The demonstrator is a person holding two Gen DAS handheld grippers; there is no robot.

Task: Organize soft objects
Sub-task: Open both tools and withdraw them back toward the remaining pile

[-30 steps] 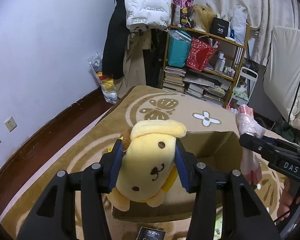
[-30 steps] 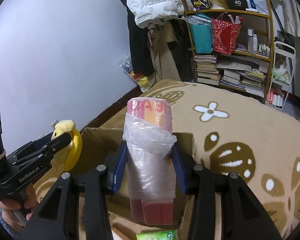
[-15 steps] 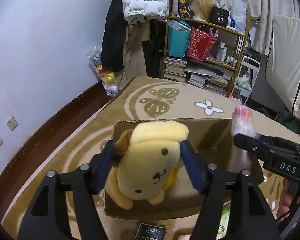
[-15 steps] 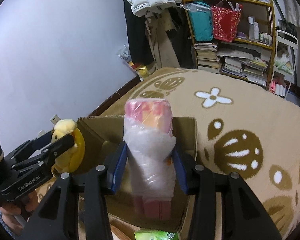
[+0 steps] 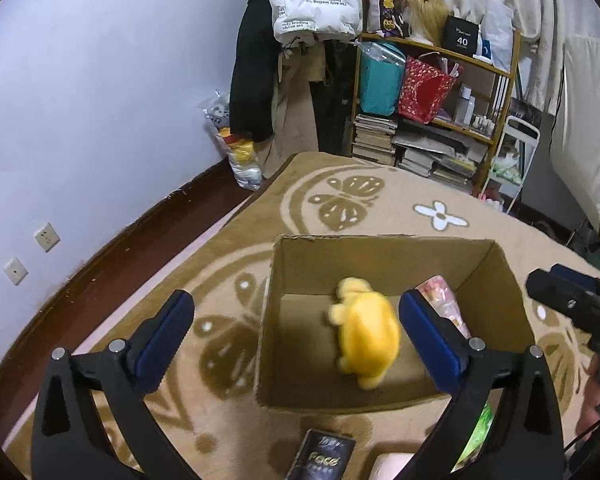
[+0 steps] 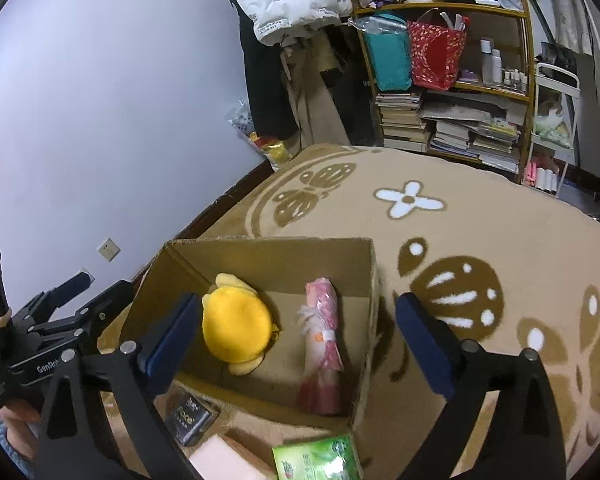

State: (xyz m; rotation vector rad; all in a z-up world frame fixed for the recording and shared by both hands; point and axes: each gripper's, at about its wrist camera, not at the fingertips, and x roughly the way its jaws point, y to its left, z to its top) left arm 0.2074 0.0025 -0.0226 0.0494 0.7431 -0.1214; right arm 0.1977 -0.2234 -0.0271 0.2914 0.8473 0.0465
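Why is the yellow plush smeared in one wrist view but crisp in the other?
Left wrist view: the yellow plush is motion-blurred inside the cardboard box, while the carpet is sharp, so the toy itself looks to be moving. Right wrist view: the plush reads crisp beside the pink wrapped roll. Both views bow straight edges, fisheye style, with dark corners.

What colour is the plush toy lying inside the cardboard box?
Yellow. The plush toy shows sharpest in the right wrist view; the left wrist view blurs it.

yellow plush (image 6: 236, 322), pink bundle (image 6: 324, 332) (clear-wrapped), tan flowered rug (image 6: 480, 240)
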